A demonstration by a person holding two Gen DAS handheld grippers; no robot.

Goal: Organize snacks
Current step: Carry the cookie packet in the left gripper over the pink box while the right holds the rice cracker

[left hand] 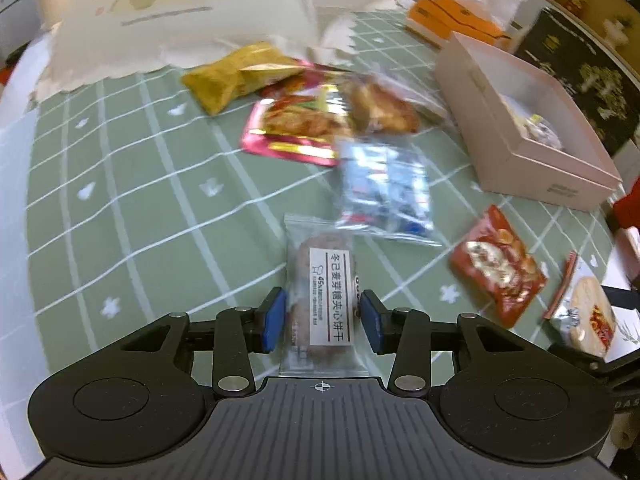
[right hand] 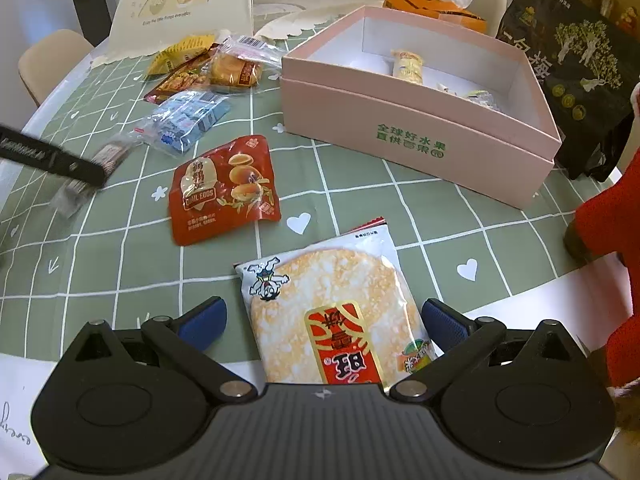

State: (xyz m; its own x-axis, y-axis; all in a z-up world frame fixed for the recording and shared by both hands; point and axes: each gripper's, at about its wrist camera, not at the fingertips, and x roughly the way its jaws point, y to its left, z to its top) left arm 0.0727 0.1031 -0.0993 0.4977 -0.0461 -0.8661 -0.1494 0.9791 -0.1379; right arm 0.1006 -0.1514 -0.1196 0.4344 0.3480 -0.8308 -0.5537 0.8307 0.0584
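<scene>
My left gripper (left hand: 323, 322) is shut on a clear-wrapped brown biscuit packet (left hand: 325, 288) and holds it above the green checked tablecloth (left hand: 132, 200). It also shows blurred in the right wrist view (right hand: 86, 172). My right gripper (right hand: 322, 322) is open, its blue pads either side of a rice cracker packet (right hand: 332, 312) lying on the cloth. The pink box (right hand: 420, 128) stands beyond it with a few snacks inside. A red quail egg packet (right hand: 222, 190) lies between the two grippers.
A blue-and-clear packet (right hand: 188, 120), a red packet (left hand: 296, 128), a yellow packet (left hand: 236, 76) and a bun packet (right hand: 236, 70) lie at the back left. An orange tissue box (right hand: 436, 4), a black bag (right hand: 572, 64) and a cream illustrated bag (right hand: 180, 4) stand behind.
</scene>
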